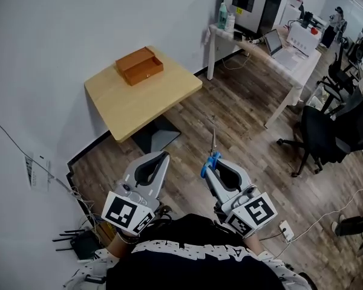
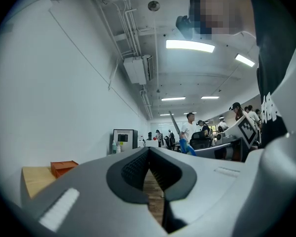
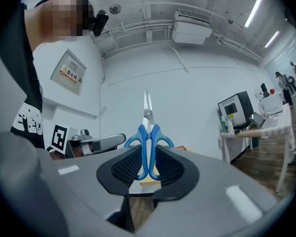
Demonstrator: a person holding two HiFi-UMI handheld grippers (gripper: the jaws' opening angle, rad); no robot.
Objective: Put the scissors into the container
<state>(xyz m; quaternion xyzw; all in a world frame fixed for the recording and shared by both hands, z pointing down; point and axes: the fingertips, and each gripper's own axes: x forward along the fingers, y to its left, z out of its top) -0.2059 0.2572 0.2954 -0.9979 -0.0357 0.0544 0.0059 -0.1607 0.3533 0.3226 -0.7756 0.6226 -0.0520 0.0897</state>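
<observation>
Blue-handled scissors stand blades-up between the jaws of my right gripper, which is shut on their handles. In the head view the scissors stick out forward from the right gripper, held above the wooden floor. The left gripper hangs beside it, jaws shut with nothing between them; its own view shows the closed gripper and the scissors off to the right. An orange-brown box container sits on the small wooden table ahead, against the white wall.
A white desk with a monitor, bottles and a laptop stands at the far right. Black office chairs sit beside it. A router and cables lie on the floor at the left. Several people stand far off in the left gripper view.
</observation>
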